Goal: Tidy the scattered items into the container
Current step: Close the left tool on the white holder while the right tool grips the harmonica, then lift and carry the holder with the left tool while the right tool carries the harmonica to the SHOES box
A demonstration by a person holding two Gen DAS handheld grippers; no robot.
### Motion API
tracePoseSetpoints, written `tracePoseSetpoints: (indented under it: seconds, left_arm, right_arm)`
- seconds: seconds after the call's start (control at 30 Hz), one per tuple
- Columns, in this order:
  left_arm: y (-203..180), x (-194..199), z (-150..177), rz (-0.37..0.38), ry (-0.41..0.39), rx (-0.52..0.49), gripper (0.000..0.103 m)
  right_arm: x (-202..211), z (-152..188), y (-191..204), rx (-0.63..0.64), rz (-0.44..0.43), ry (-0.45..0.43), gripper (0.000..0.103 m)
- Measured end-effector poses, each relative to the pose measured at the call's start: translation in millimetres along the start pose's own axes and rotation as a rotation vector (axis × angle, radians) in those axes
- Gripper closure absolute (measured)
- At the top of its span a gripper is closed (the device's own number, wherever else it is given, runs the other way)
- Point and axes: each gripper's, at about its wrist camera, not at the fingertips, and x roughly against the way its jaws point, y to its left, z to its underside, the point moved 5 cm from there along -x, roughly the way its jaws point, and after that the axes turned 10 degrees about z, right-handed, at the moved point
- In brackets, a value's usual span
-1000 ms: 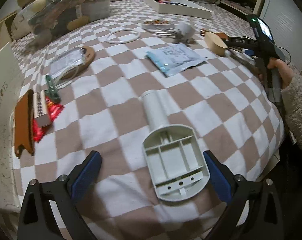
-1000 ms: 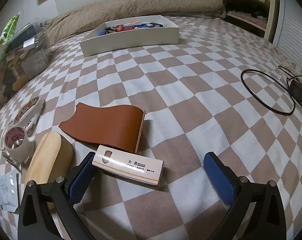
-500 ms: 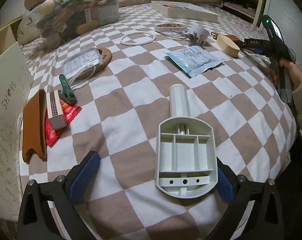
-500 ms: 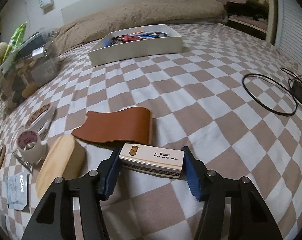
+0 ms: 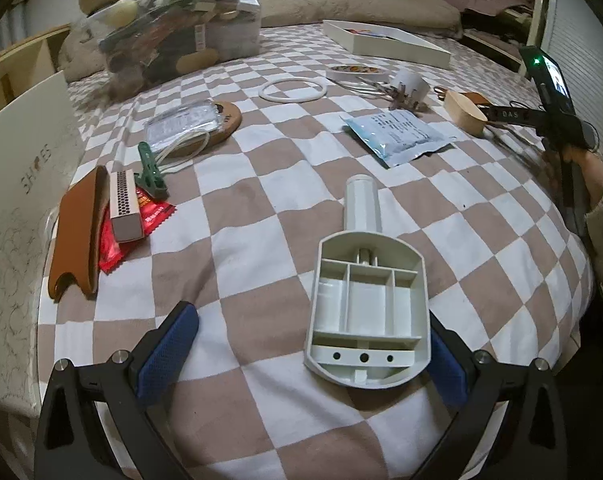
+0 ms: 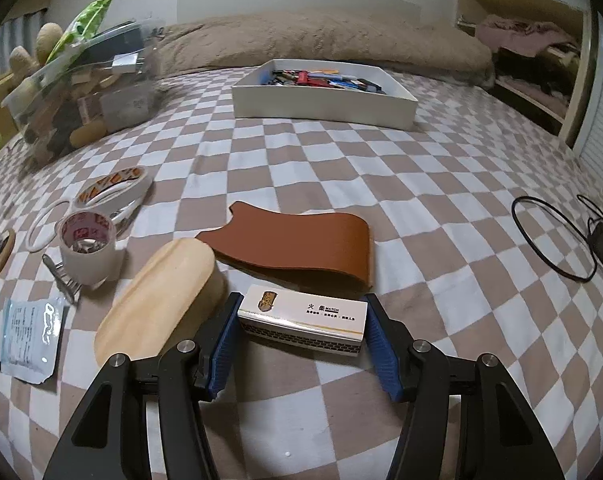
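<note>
My right gripper (image 6: 302,334) is shut on a white matchbox (image 6: 301,314), its blue pads pressing on the box's two short ends just above the checkered bedspread. The white container (image 6: 325,108) with several small items inside stands far back on the bed. In the left wrist view my left gripper (image 5: 309,332) is open over a white plastic handled tool (image 5: 367,308). The tool lies flat between the fingers, close to the right pad (image 5: 447,360).
Beside the matchbox lie a wooden block (image 6: 161,300), a brown leather piece (image 6: 297,244) and tape rolls (image 6: 87,252). A black cable (image 6: 553,240) lies to the right. Near the left gripper are a second matchbox (image 5: 125,204), a green clip (image 5: 151,176), a blue packet (image 5: 397,136) and a white ring (image 5: 293,90).
The right gripper's jaws have closed from wide open onto the matchbox and shifted slightly with it. The left gripper stays open; the white tool now sits nearer its right finger.
</note>
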Motion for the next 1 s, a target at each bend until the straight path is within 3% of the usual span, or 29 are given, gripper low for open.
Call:
tracePoseSetpoints:
  seconds: [0.1,0.27,0.47,0.8,1.0]
  left_arm:
    - [-1.3,2.1,-1.4,0.018,-0.016,0.015,0.002]
    - [-13.6,6.4,-6.7,0.039,-0.051,-0.024,0.034]
    - [-23.8,5.4,-8.9,0.043,-0.055,-0.062,0.054]
    - [-24.9,7.3,-12.1,0.058,-0.073,-0.044,0.057]
    - [-19.7,10.9,-15.1,0.077,-0.089,-0.006,0.057]
  right_arm:
    - [0.2,0.1,0.5,0.003,0.0,-0.001,0.043]
    - [0.7,0.9,0.7,-0.001,-0.004,0.0,0.043]
    - [1.2,0.9,1.6,0.006,0.001,-0.006,0.043]
    - [12.5,-1.1,9.2,0.045,-0.01,-0.052,0.043]
    - [30.6,-4.3,-0.7,0.002,-0.049,-0.069,0.043]
